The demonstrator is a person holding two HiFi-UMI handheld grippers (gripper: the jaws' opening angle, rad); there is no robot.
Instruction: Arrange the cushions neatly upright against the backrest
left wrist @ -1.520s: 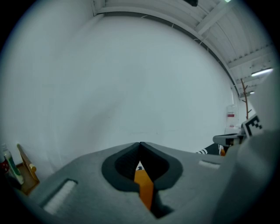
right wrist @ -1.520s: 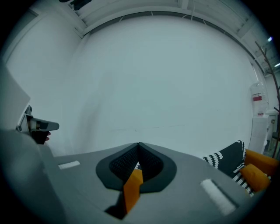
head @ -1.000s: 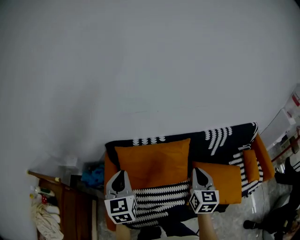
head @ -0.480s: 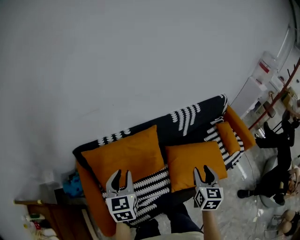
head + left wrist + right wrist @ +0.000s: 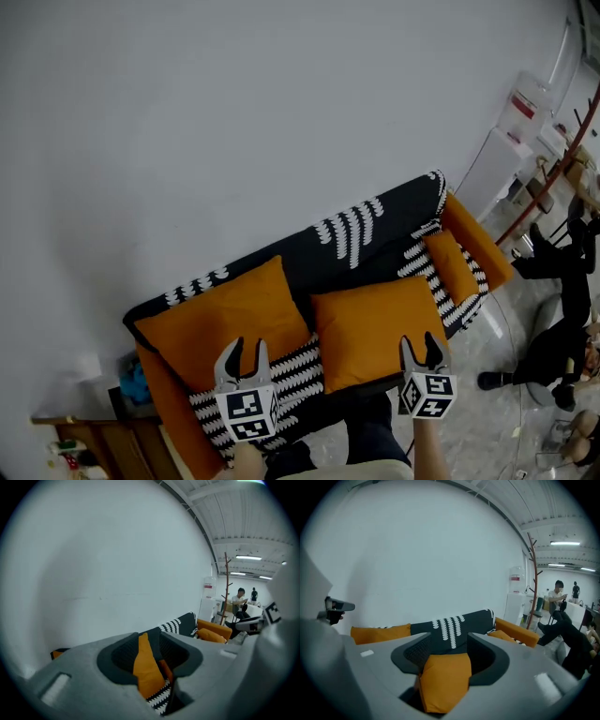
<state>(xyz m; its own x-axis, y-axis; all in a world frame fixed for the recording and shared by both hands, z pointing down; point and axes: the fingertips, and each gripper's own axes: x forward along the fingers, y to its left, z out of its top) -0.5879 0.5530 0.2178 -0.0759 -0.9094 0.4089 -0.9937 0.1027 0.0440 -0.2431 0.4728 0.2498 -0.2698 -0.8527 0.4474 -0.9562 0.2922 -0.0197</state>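
An orange sofa draped with a black-and-white throw runs diagonally through the head view. A large orange cushion leans on the backrest at the left. A second large one lies flat on the seat, and a small one sits by the right armrest. My left gripper hovers before the left cushion. My right gripper hovers at the flat cushion's front corner. Both jaws have just been opening and stand open, gripping nothing.
A plain white wall rises behind the sofa. A wooden side table with clutter and a blue object stand at the sofa's left end. A water dispenser, a coat stand and a seated person's legs are to the right.
Both grippers went from shut to open. The view swung, so the sofa now lies diagonally and the flat cushion is nearer my right gripper.
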